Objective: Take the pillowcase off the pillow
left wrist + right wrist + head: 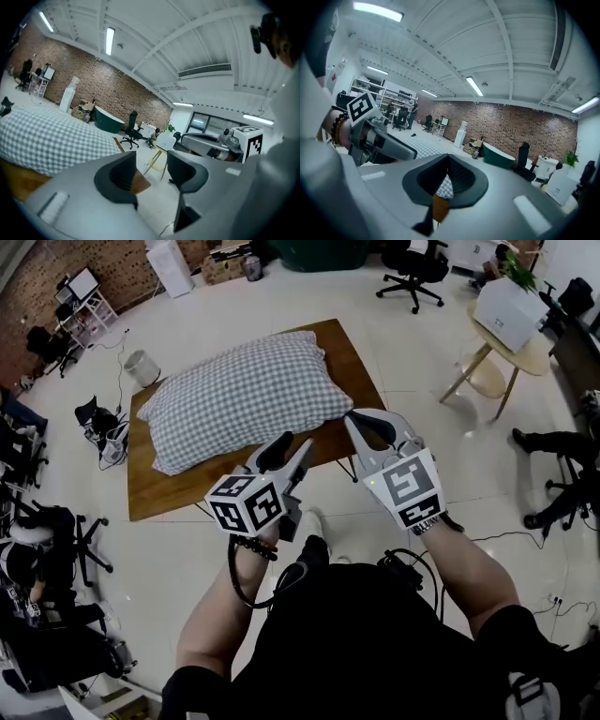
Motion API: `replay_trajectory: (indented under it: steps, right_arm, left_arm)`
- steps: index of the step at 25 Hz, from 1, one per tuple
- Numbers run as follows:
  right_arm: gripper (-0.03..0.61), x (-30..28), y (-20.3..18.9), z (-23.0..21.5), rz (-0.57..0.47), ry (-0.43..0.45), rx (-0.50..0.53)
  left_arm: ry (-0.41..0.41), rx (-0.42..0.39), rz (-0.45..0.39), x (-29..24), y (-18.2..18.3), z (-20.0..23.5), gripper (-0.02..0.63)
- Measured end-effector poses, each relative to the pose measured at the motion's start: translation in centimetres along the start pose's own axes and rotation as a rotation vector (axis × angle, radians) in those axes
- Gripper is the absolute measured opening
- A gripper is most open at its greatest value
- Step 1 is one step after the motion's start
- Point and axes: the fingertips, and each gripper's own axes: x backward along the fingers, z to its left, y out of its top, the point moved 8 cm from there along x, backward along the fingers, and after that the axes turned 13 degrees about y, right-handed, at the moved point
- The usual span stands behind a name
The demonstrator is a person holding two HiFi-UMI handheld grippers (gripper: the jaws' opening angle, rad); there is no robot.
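A pillow (242, 395) in a grey-and-white checked pillowcase lies on a low wooden table (169, 491). Both grippers hover just in front of the table's near edge, touching nothing. My left gripper (292, 448) is open, with only floor between its fingers, and points at the pillow's near right part. In the left gripper view the left gripper (151, 165) has the pillow (47, 136) to its left. My right gripper (366, 420) is shut and empty, close to the table's right corner. Its closed jaws (449, 174) point toward the pillow (427, 146).
A white bin (142, 367) stands on the floor left of the table. A round wooden side table (525, 354) carrying a white box (509, 310) is at the right. Office chairs (412, 273) and cables (111, 432) ring the pale floor.
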Motion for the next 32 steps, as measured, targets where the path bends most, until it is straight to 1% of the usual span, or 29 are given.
replay_trajectory:
  steps: [4,8,12,15,18,21,25,28,29,31,32]
  right_arm:
    - [0.003,-1.9,-0.4,-2.2,0.04,-0.014,-0.011]
    - [0.006,-5.1,-1.0,-5.6,0.098,-0.017,-0.031]
    - [0.011,-8.7,-2.7,-10.1,0.16,-0.009,-0.071]
    - [0.015,-11.3,-4.9,-14.3,0.205,0.001,-0.116]
    - [0.028,-13.4,-7.2,-18.6,0.252,0.001,-0.162]
    - [0.037,-15.8,-9.3,-22.1,0.298,0.006,-0.211]
    - [0.043,-18.2,-12.8,-26.1,0.339,0.017,-0.261]
    - [0.044,-19.7,-14.9,-28.7,0.36,0.027,-0.296]
    - [0.044,-20.2,-15.7,-29.4,0.368,0.033,-0.307]
    - [0.044,-21.2,-17.2,-30.6,0.379,0.044,-0.327]
    - [0.044,-21.6,-18.0,-31.3,0.381,0.049,-0.337]
  left_arm:
    - [-0.023,0.23,0.07,-3.1,-0.7,2.8,0.261]
    - [-0.068,0.443,0.105,-7.5,-0.4,5.4,0.309]
    - [-0.05,0.662,0.179,-12.9,-2.1,8.9,0.342]
    - [-0.014,0.773,0.237,-17.6,-3.9,11.1,0.364]
    - [0.026,0.836,0.294,-21.8,-5.6,12.9,0.376]
    - [0.066,0.876,0.343,-25.6,-6.7,14.7,0.387]
    - [0.104,0.91,0.387,-30.6,-8.1,15.9,0.397]
    - [0.124,0.913,0.418,-33.5,-8.5,16.3,0.393]
    - [0.131,0.91,0.428,-34.0,-8.5,16.6,0.363]
    - [0.138,0.907,0.439,-34.6,-8.7,17.3,0.247]
    - [0.136,0.908,0.44,-34.9,-8.8,17.5,0.211]
